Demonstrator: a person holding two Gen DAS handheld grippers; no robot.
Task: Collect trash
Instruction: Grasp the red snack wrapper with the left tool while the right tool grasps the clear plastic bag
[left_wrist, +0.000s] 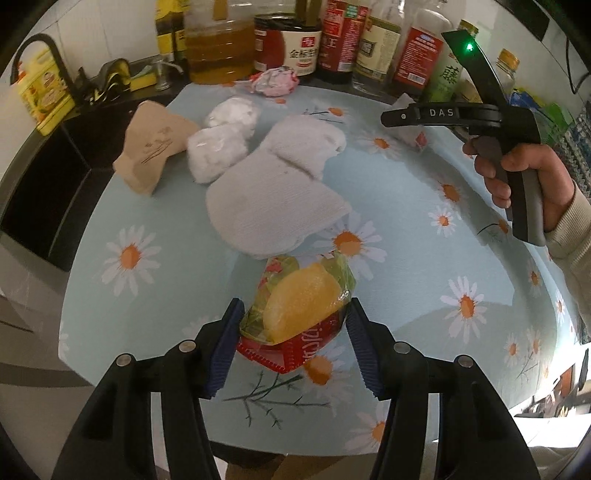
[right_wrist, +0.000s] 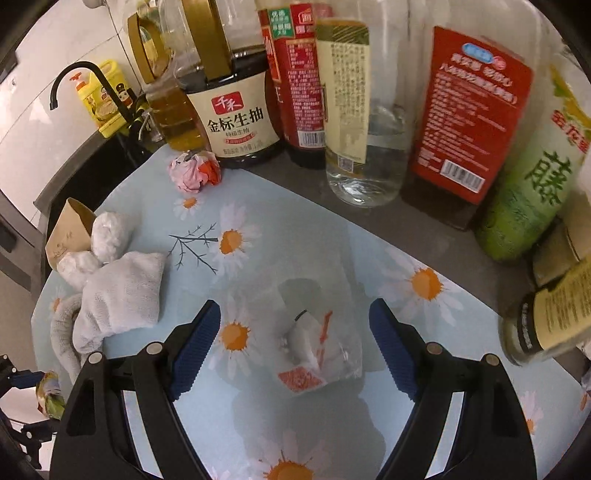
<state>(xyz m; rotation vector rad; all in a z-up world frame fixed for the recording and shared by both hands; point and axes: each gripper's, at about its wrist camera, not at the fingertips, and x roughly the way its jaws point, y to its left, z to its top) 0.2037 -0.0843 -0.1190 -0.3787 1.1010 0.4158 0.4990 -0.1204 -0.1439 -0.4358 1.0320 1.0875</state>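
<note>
Lying on the daisy-print worktop: a yellow-and-red snack wrapper, sitting between the blue pads of the left hand-held gripper, pads touching or all but touching its sides, looking clamped on it; further off, a clear wrapper lying flat between the wide-open jaws of the right hand-held gripper, nothing gripped there. Spreading outward: a white cloth just beyond the snack wrapper, two white paper wads, a brown paper bag, a pink crumpled wad by the bottles along the back edge. Judging the risks: crinkly film slipping out of the left pads on lifting, the hold being only on the sides; thin clear plastic lying flat, likely sliding or buckling under closing pads instead of being caught; bottles standing near the right hand-held gripper, liable to toppling with a careless swing; cloth snagging if dragged along with the trash.
</note>
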